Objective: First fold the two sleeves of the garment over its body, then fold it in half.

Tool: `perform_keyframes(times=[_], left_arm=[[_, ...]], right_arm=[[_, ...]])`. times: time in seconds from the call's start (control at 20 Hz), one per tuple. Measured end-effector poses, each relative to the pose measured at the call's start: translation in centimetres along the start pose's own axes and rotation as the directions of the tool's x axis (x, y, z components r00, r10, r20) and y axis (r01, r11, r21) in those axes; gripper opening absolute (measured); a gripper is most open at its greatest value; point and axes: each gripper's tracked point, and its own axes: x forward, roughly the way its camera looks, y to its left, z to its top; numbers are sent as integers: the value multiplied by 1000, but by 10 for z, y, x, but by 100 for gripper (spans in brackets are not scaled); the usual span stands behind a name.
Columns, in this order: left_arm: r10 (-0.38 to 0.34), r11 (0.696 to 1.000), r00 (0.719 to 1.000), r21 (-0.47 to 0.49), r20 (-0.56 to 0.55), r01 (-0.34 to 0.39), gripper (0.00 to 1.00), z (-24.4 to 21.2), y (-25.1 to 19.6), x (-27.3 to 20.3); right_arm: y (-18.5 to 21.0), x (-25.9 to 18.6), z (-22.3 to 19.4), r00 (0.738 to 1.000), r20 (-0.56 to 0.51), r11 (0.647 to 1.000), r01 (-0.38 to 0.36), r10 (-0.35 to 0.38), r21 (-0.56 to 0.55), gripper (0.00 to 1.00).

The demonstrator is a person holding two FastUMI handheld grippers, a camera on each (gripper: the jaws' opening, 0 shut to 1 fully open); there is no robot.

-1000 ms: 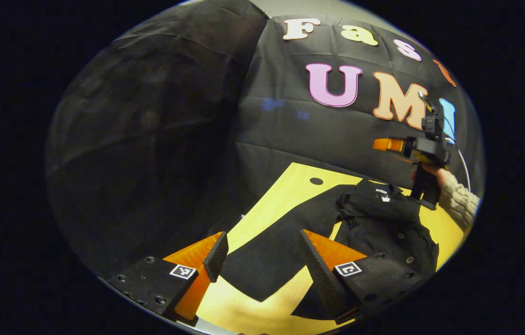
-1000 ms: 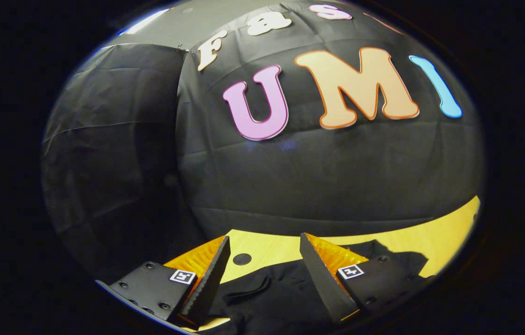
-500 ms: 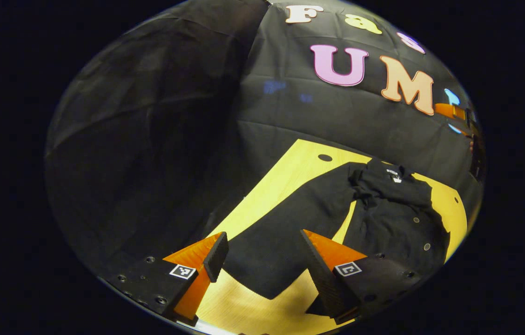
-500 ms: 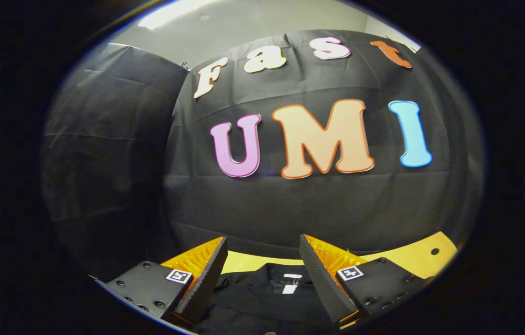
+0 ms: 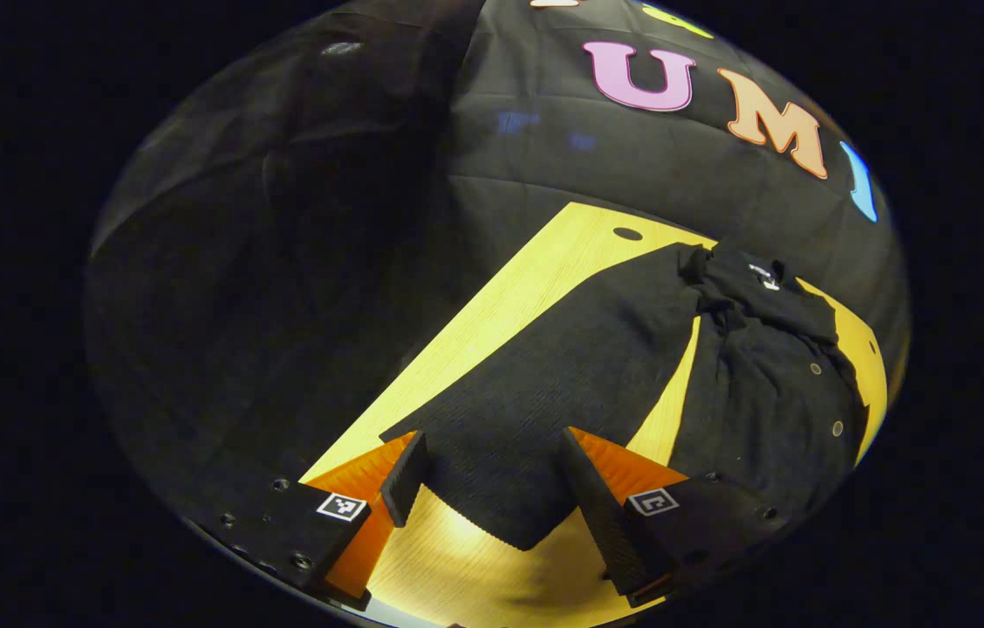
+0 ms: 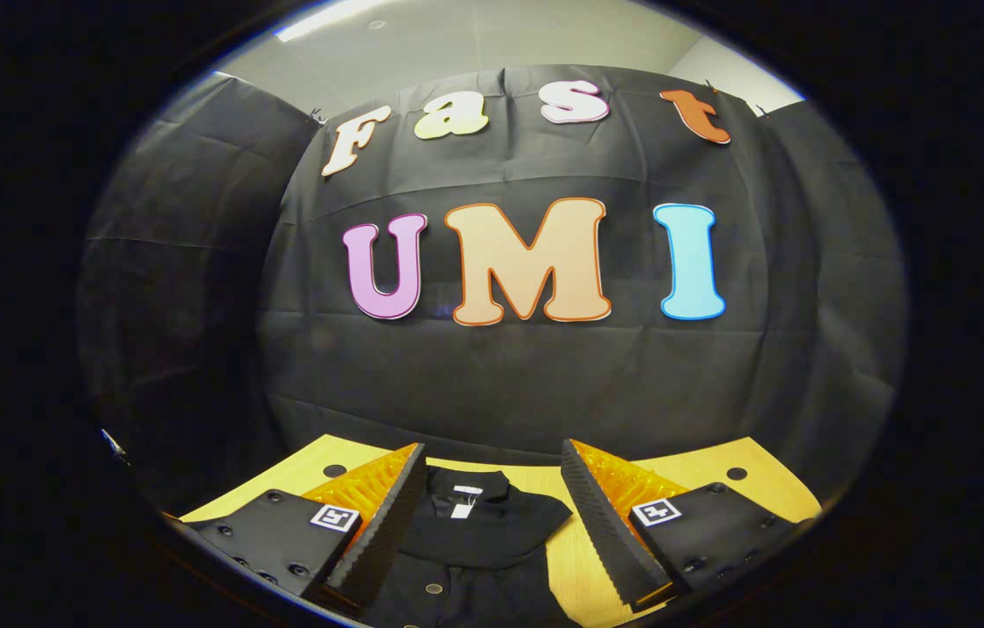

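Left gripper view: the left tool (image 5: pixel 492 488) hangs with jaws apart, gripping nothing, over the cuff end of the outstretched sleeve (image 5: pixel 544 384) of the black buttoned fabric garment (image 5: pixel 762 384), which lies flat on the yellow wooden table (image 5: pixel 509 296).

Right gripper view: the right tool (image 6: pixel 492 515) is likewise spread and empty above the collar (image 6: pixel 492 515).

Recommendation: pinch the cuff edge squarely, lift low, and lay the sleeve across the body without dragging.

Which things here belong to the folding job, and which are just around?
Job:
- black garment
- its spread sleeve
- left gripper, open above the cuff
- right gripper, open near the collar

Just around:
- wooden table
- table holes
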Motion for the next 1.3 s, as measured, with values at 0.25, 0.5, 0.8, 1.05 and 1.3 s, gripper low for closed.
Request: perform_keyframes(times=[0.25,0.5,0.8,1.05,1.3], left_arm=[[2,1000,999,20,-49,-1,93,-18,1,5],[-4,999,999,48,-43,7,95,-20,0,4],[-34,998,999,55,15,33,91,-24,-2,1],[-90,992,996,88,16,88,67,-21,-16,5],[-92,991,995,98,24,89,11,-22,-19,7]], right_arm=[[-10,-12,1,999,11,999,32,-32,-1,94],[-18,-19,0,999,14,999,50,-51,19,100],[-18,-27,-7,999,0,999,46,-46,23,97],[-27,-36,-7,998,1,997,58,-58,43,100],[-42,-46,-5,996,7,995,88,-88,43,100]])
